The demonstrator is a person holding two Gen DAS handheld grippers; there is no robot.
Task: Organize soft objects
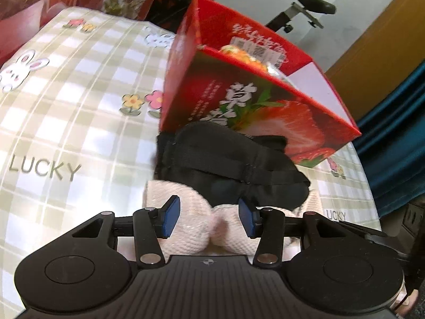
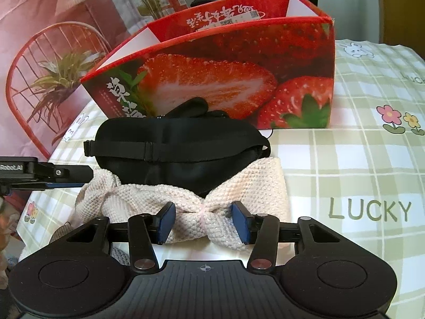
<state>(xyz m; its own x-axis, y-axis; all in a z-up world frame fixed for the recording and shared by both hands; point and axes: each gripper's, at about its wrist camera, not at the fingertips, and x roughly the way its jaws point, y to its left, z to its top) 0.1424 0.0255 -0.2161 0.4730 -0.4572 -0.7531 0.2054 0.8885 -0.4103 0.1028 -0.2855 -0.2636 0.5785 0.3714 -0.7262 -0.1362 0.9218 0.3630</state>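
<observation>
We find a cream knitted headband point(image 2: 186, 207) lying on the checked, rabbit-printed cloth point(image 2: 358, 164), cinched at its middle into a bow shape, with a black eye mask point(image 2: 175, 146) resting partly over its far edge, strap side up. Directly behind both stands an open red strawberry-printed box point(image 2: 225, 79), the mask close against its front wall; in the left wrist view we note some orange-and-white item point(image 1: 239, 53) inside the box, too blurred to identify. The right gripper point(image 2: 203, 222) stands with its jaws wide, one blue pad point(image 2: 166, 223) on each side of the headband's cinched centre, not pressing it as far as we can tell. The left gripper point(image 1: 209, 219) is likewise spread wide over the headband point(image 1: 202, 228), pads point(image 1: 170, 216) apart from one another, nothing clamped. The left gripper's body enters the right view at the left edge, beside the headband's end
</observation>
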